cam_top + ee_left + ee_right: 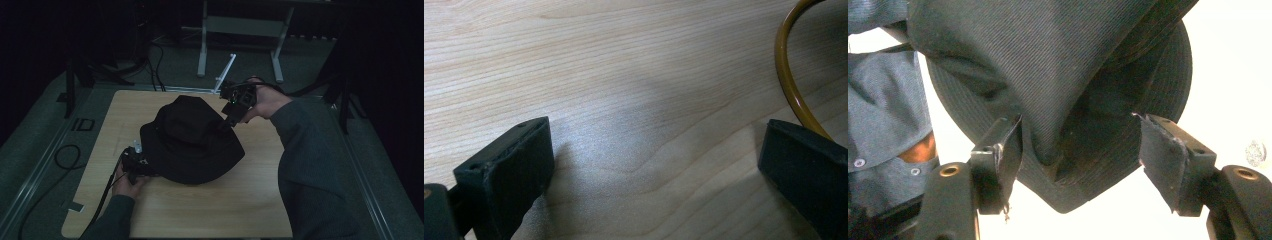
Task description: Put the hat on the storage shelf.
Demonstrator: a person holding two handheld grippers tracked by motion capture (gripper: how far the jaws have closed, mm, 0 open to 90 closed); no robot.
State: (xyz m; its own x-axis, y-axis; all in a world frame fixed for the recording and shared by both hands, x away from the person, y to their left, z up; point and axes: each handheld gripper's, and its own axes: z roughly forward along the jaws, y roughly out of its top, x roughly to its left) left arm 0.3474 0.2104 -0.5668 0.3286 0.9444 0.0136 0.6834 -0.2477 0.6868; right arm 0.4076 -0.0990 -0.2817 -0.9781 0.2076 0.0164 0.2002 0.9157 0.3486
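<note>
Dim floor and a metal frame lie beyond the pale wooden table, where a black hat sits near the middle, crown up, brim spread flat. From the far right side, the right gripper comes in at the crown's upper edge; in the right gripper view its jaws stand wide, with a fold of the hat bulging between them, near one jaw but not yet pinched. At the near left, the left gripper sits at the brim's edge, jaws also wide, and its own view shows bare wood between them. So the hat lies between the two grippers, and the right one looks better placed to close on the cloth.
</note>
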